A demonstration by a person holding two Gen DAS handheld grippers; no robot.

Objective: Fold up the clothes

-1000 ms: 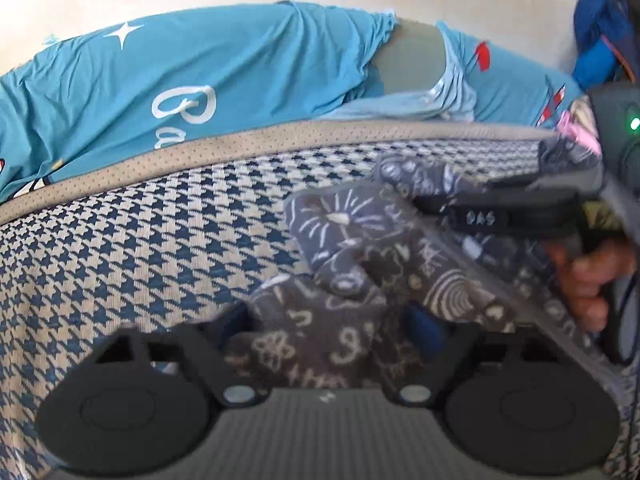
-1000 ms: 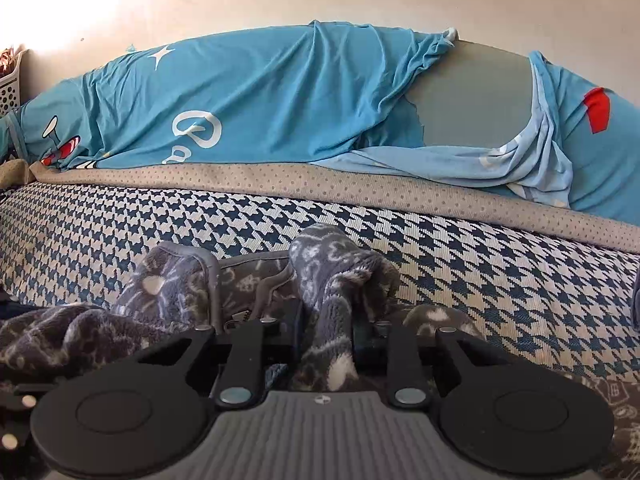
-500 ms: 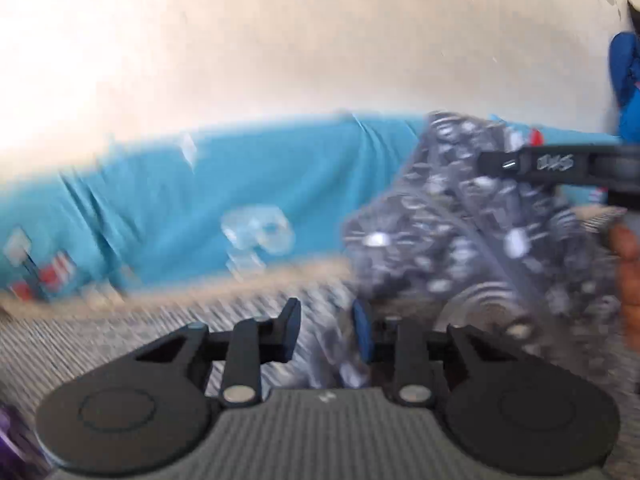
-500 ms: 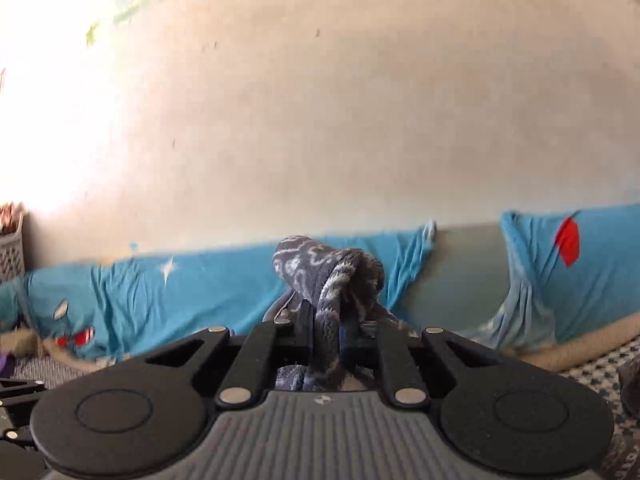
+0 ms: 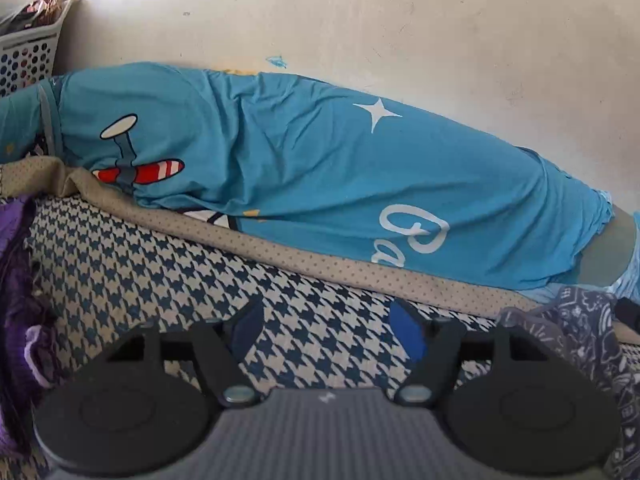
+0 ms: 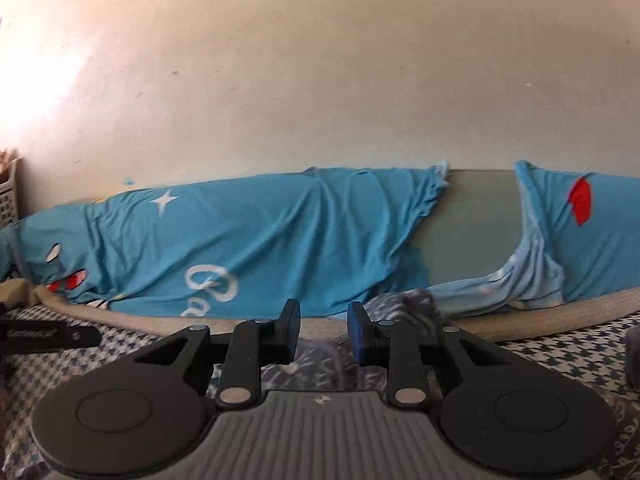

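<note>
A dark grey fleece garment (image 5: 580, 344) with white doodle print lies bunched on the houndstooth bed cover (image 5: 160, 280), at the right edge of the left wrist view. My left gripper (image 5: 326, 330) is open wide over bare cover to the left of the garment, with nothing between its fingers. In the right wrist view the same garment (image 6: 404, 306) lies just beyond and under my right gripper (image 6: 324, 330), which is open with a narrow gap and holds nothing. A black finger of the left gripper (image 6: 48, 334) shows at that view's left edge.
A long bolster under a blue printed sheet (image 5: 320, 184) runs along the wall behind a beige dotted border (image 5: 280, 252). A white laundry basket (image 5: 24, 56) stands at the far left. Purple cloth (image 5: 16, 320) lies at the left edge.
Both grippers held the grey garment and raised it, then let go. It now lies on the bed. The left gripper has swung left, away from it.
</note>
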